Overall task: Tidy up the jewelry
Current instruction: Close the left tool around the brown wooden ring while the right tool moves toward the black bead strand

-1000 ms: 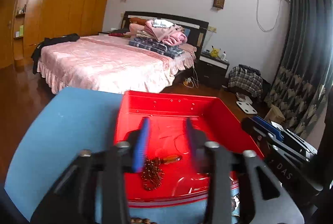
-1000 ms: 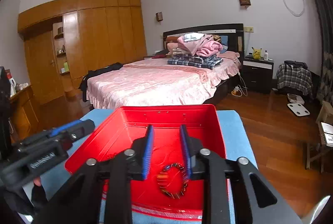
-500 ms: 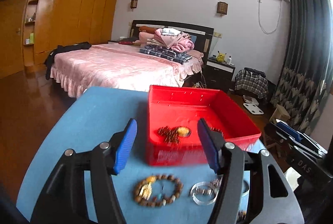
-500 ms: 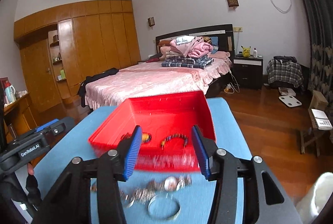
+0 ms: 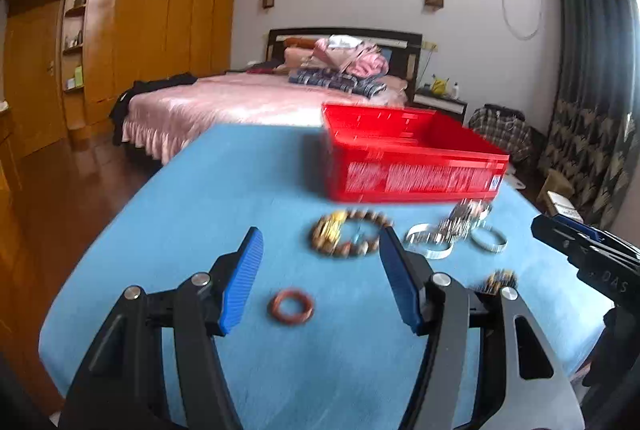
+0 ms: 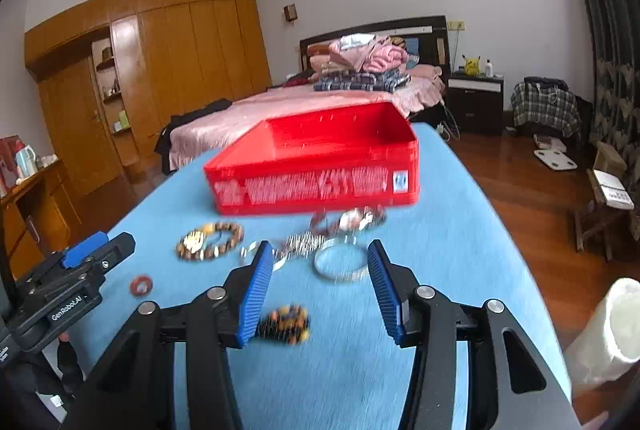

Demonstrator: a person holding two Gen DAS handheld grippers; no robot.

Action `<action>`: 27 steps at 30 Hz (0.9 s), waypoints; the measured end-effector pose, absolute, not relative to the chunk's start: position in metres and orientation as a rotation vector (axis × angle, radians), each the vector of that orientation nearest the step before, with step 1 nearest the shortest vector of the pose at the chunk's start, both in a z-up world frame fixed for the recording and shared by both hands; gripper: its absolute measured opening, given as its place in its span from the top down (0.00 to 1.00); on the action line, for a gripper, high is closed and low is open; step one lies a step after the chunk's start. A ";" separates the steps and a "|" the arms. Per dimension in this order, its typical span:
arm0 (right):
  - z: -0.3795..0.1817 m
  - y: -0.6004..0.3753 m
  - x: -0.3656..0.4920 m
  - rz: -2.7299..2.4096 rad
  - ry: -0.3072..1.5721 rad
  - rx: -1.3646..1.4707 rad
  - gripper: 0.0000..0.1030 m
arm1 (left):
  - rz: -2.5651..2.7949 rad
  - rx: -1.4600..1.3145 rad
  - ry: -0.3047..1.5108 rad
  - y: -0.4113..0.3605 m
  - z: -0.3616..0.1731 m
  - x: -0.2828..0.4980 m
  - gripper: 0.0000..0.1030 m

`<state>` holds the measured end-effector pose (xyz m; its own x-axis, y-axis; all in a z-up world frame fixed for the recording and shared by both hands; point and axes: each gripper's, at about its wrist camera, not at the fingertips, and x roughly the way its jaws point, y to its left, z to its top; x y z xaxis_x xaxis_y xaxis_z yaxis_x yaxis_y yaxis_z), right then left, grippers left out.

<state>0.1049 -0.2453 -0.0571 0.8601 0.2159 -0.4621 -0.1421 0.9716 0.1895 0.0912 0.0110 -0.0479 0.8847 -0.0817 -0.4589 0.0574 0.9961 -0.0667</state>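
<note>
Here, left wrist view: the left gripper (image 5: 320,278) stands with jaws apart, nothing between the pads. A small reddish-brown ring (image 5: 291,307) lies on the blue tabletop (image 5: 200,210) in the gap between its fingers. Beyond, a brown beaded bracelet (image 5: 347,234) and silver bangles (image 5: 430,243) lie near the red bin (image 5: 412,166).

Right wrist view: the right gripper (image 6: 318,288) is likewise spread and empty. A dark beaded piece (image 6: 285,324) lies just beside its left finger; a silver bangle (image 6: 340,263) lies farther, between the fingertips. The bin stands beyond.
</note>
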 end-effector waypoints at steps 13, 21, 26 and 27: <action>-0.079 -0.236 0.086 0.198 0.525 0.098 0.52 | -0.041 -0.078 0.570 0.023 -0.084 0.090 0.43; -0.084 -0.236 0.086 0.201 0.529 0.102 0.52 | -0.030 -0.099 0.571 0.019 -0.093 0.102 0.52; -0.086 -0.234 0.088 0.206 0.535 0.105 0.52 | -0.028 -0.092 0.553 0.018 -0.096 0.099 0.61; -0.086 -0.233 0.088 0.209 0.538 0.105 0.52 | -0.026 -0.087 0.550 0.018 -0.097 0.098 0.62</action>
<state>0.0878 -0.2331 -0.0863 0.8383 0.2245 -0.4968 -0.1697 0.9735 0.1535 0.0984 0.0176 -0.0967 0.8524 -0.0480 -0.5207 0.0014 0.9960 -0.0896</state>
